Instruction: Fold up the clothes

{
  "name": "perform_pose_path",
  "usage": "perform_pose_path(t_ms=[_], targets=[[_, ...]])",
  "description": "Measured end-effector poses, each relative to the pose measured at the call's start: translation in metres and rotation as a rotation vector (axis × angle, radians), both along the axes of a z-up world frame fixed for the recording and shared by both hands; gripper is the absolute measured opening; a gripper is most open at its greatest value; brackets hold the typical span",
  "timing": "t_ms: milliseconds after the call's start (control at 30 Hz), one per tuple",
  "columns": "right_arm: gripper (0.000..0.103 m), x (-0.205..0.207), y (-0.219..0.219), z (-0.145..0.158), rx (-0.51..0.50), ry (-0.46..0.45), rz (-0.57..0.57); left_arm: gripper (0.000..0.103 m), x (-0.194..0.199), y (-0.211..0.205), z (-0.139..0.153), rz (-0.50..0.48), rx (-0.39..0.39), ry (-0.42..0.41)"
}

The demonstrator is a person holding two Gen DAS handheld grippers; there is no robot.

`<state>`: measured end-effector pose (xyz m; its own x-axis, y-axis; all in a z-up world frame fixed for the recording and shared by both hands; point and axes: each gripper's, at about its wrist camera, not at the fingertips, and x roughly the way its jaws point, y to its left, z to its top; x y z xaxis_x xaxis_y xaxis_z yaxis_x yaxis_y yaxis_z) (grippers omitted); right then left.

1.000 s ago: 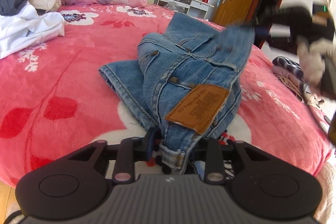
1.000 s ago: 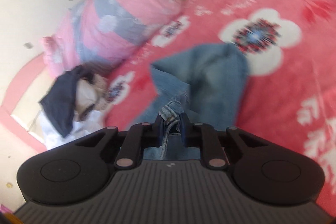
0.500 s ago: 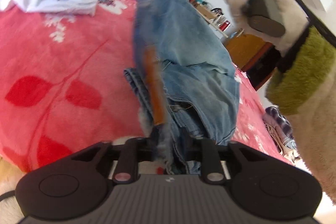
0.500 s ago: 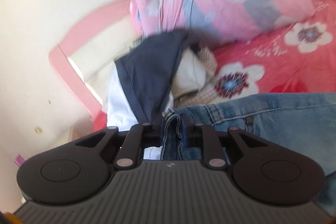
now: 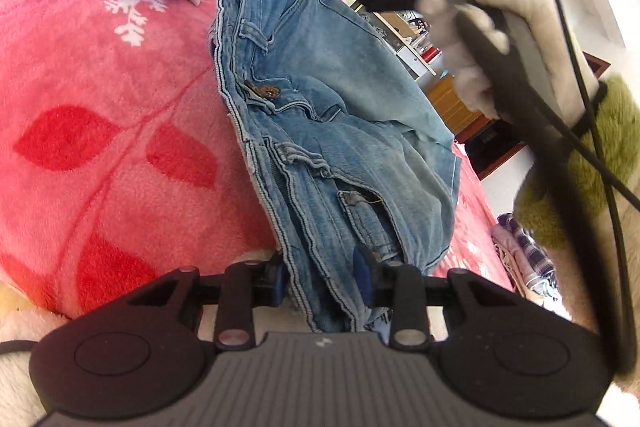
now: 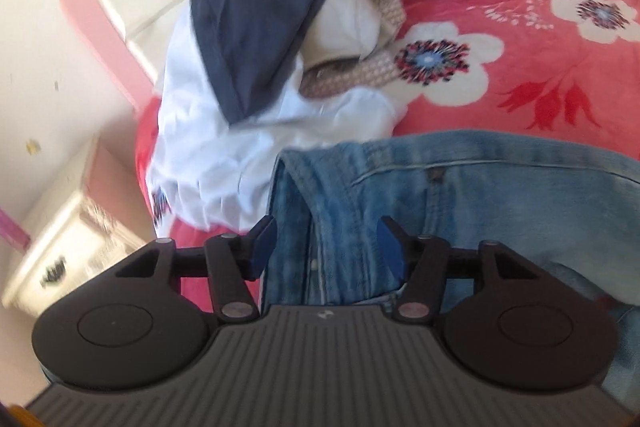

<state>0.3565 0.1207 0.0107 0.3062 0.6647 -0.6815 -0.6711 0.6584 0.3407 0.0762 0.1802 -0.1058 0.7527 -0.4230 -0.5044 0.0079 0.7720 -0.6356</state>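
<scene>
Left wrist: left claw (image 5: 322, 281) clamped on bundled jeans (image 5: 340, 131); right claw (image 6: 326, 247) spread apart; fold unfinished.

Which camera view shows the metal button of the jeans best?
The left wrist view: the metal button sits sharp on the waistband of the jeans. The right wrist view shows only blurred denim, no button.
</scene>
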Motion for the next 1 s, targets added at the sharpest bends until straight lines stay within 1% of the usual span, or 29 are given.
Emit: perform_pose_path(t_ms=[67,200,333,400,433,467,500,533,567,667,767,833,900,933,967,1000], targets=[[0.066,-0.007,0.026,-0.007,-0.095,-0.032,0.037,0.034,-0.001,-0.003,0.000,0.004,0.016,-0.005],[0.068,-0.015,0.071,-0.022,-0.280,-0.100,0.037,0.035,-0.001,-0.006,0.000,0.013,0.034,-0.010],[0.069,-0.013,0.098,-0.046,-0.448,-0.169,0.033,0.034,-0.001,-0.008,-0.001,0.026,0.039,-0.012],[0.065,-0.009,0.098,-0.055,-0.477,-0.197,0.019,0.032,-0.005,-0.010,0.001,0.038,0.048,-0.014],[0.053,-0.006,0.096,-0.059,-0.482,-0.207,0.008,0.031,-0.006,-0.011,0.001,0.042,0.054,-0.018],[0.035,-0.002,0.092,-0.061,-0.474,-0.209,-0.007,0.029,-0.008,-0.012,0.000,0.043,0.059,-0.023],[0.030,0.002,0.083,-0.059,-0.435,-0.194,-0.034,0.028,-0.010,-0.012,0.000,0.043,0.065,-0.028],[0.016,0.005,0.074,-0.056,-0.391,-0.180,-0.063,0.026,-0.011,-0.013,0.000,0.044,0.070,-0.034],[0.010,0.007,0.062,-0.051,-0.333,-0.169,-0.093,0.026,-0.013,-0.014,0.000,0.044,0.078,-0.039],[0.009,0.007,0.015,-0.027,-0.129,-0.136,-0.182,0.028,-0.018,-0.021,0.005,0.039,0.135,-0.057],[0.008,0.002,-0.040,0.000,0.059,-0.101,-0.260,0.033,-0.021,-0.033,0.009,0.040,0.218,-0.079],[0.008,-0.005,-0.074,0.016,0.149,-0.099,-0.294,0.036,-0.024,-0.045,0.011,0.040,0.283,-0.098],[0.008,-0.014,-0.103,0.028,0.205,-0.122,-0.322,0.036,-0.028,-0.057,0.013,0.038,0.345,-0.117],[0.008,-0.019,-0.117,0.033,0.224,-0.134,-0.337,0.034,-0.029,-0.062,0.015,0.037,0.373,-0.125],[0.008,-0.024,-0.130,0.038,0.243,-0.146,-0.351,0.023,-0.031,-0.067,0.017,0.036,0.393,-0.134],[0.008,-0.028,-0.143,0.042,0.264,-0.156,-0.365,0.016,-0.033,-0.071,0.021,0.034,0.397,-0.148]])
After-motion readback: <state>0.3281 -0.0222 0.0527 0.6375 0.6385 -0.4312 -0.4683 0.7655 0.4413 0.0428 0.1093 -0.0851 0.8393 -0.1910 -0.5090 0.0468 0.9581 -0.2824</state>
